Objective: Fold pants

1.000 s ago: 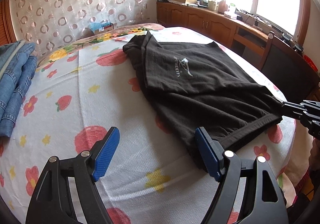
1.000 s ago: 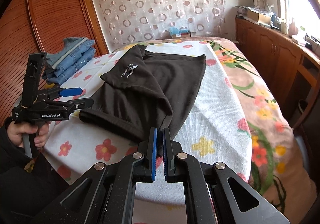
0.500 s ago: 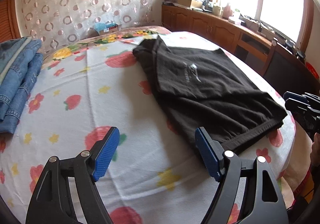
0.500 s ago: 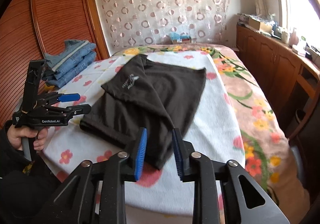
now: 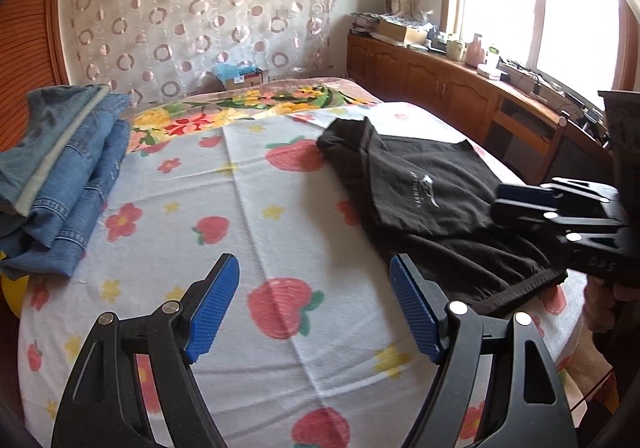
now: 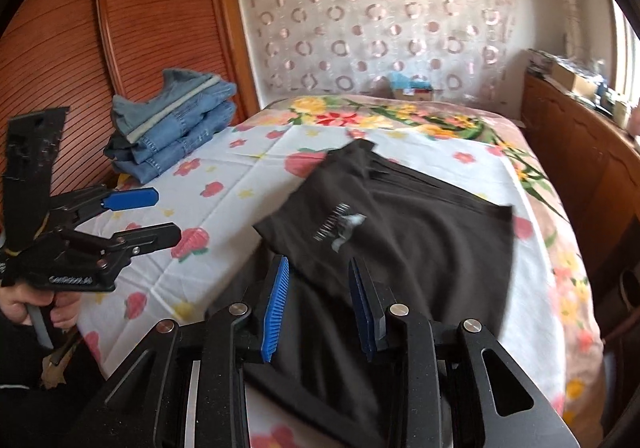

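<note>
From the left wrist view, the left tool (image 5: 314,308) hangs with its blue pads spread wide and nothing between them, over bare strawberry-print bed cover (image 5: 248,207). The black pants (image 5: 432,203) lie flat on the bed ahead and to the right of this tool, already doubled over, with a white logo facing up and the banded hem nearest the right pad. Beyond that hem, further right, the right tool (image 5: 504,199) reaches in over the fabric. A stack of folded jeans (image 5: 60,183) sits far off to the left of the tool.

From the right wrist view, the right tool (image 6: 320,308) is partly spread, gripping nothing, and sits just above the near part of the pants (image 6: 420,244), which stretch away ahead and slightly right of it. This view is somewhat blurred. The left tool (image 6: 140,215) shows off to the left, released, above the bed cover and clear of the garment.

The step in hand looks like the pause between folds: one fold seems laid, both tools free. The next move probably calls for each tool to come down on an edge of the near hem, pinch all the layers together, and carry them over toward the far end without dragging the lower layer.
</note>
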### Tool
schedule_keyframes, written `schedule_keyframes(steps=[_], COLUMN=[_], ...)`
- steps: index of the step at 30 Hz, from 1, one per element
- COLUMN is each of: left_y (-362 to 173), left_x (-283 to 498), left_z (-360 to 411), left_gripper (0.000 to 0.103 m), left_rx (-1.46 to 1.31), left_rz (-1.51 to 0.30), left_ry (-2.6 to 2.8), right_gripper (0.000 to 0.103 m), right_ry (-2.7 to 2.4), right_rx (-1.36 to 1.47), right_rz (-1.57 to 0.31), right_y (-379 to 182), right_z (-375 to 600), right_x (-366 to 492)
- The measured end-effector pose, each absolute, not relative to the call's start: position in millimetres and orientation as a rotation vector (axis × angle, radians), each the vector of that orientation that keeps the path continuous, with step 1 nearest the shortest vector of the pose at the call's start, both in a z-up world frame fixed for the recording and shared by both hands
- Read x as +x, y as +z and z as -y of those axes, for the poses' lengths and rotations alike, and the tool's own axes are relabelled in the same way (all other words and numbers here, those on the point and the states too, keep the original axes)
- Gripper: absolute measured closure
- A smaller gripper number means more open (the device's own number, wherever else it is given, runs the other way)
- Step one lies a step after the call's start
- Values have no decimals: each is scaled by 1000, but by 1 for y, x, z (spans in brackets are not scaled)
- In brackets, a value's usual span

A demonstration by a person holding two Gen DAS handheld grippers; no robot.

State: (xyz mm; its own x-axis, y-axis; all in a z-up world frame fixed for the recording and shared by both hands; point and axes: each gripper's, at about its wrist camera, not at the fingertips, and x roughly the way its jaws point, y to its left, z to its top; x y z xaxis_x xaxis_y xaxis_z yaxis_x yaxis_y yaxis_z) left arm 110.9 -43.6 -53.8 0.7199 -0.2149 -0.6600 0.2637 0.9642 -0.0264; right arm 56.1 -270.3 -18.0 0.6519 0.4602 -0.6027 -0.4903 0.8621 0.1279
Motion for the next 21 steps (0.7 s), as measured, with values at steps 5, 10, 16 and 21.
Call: schedule_keyframes(steps=[5, 10, 16, 21], left_y=[-52, -52, -55, -59], left_x=[111, 111, 110, 111], left_z=[32, 25, 19, 16], left_gripper=[24, 24, 24, 24], left_rx=[51, 40, 27, 18], left_rz=[-712, -708, -712, -721], left_ry=[-243, -235, -229, -226], right_gripper=[71, 71, 71, 74], right_ry=[577, 588, 613, 603], right_rx=[-89, -125, -160, -197], right_rz=[-700, -723, -739, -768], right_y=[-25, -28, -30, -35], right_z=[245, 229, 214, 202], right_x=[79, 96, 107, 120])
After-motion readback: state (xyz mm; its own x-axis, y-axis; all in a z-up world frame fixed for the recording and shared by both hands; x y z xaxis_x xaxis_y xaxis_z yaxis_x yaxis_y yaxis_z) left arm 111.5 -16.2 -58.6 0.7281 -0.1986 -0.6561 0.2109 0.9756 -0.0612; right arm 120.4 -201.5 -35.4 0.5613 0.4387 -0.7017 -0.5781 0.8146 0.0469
